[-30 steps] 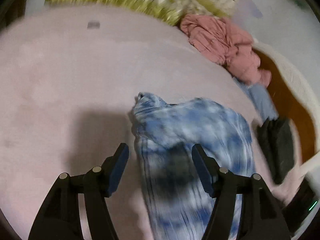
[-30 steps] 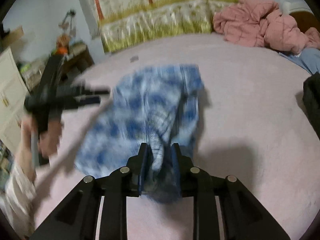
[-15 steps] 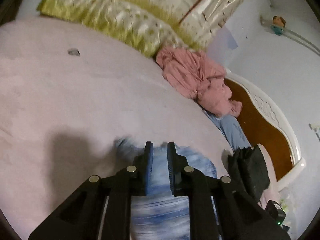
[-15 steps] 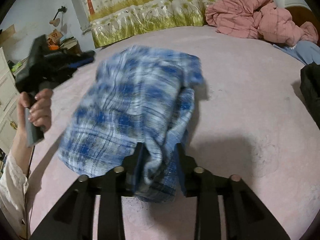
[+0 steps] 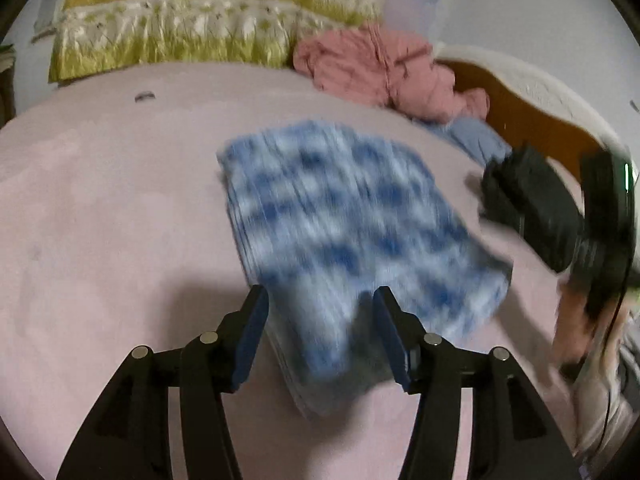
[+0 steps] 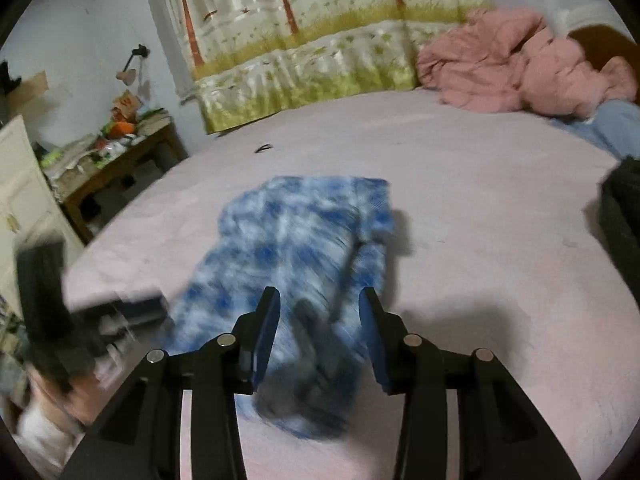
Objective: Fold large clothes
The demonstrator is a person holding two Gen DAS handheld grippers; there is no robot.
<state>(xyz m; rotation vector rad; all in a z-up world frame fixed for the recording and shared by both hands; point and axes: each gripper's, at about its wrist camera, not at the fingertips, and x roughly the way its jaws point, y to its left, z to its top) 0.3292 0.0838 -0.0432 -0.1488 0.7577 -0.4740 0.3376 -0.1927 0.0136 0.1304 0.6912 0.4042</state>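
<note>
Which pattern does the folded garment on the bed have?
Blue and white plaid on the folded garment; it shows best in the right wrist view.

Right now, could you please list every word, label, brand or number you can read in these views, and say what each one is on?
None can be read.
Orange box on the cluttered wooden desk: it bears a dark mark, too small and blurred to read.
Blue plaid garment, tree-print bedding and pink quilt: patterns only, no text visible.
</note>
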